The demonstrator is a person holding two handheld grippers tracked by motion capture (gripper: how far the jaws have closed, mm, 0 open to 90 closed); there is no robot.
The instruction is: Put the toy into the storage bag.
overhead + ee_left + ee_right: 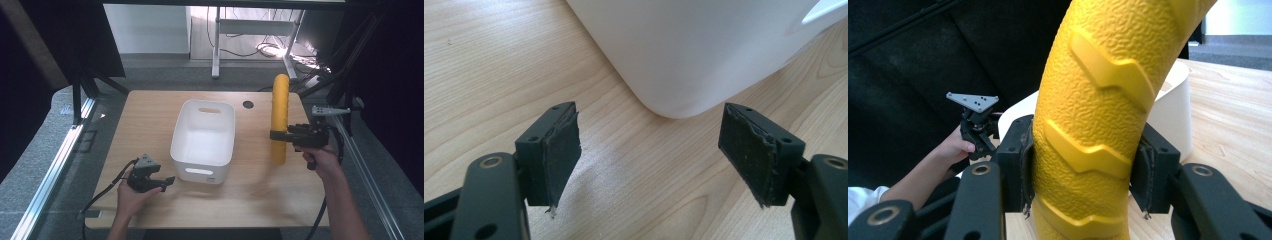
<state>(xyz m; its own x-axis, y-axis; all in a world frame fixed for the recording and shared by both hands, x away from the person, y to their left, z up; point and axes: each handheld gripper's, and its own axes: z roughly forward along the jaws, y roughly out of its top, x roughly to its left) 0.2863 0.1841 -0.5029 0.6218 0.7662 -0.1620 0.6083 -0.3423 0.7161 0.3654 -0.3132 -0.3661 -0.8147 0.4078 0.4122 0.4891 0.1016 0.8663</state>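
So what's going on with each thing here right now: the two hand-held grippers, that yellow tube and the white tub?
Left hand-held gripper: open, holding nothing, low near the tub's near corner.
Right hand-held gripper: shut on the yellow tube.
Yellow tube: clamped partway up, roughly upright, slightly curved.
White tub: upright on the table, empty.
Wooden table: bears the tub.

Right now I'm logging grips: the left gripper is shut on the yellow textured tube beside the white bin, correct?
Wrong side: the right gripper is shut on the yellow tube, as the right gripper view shows. It does stand beside the white bin.
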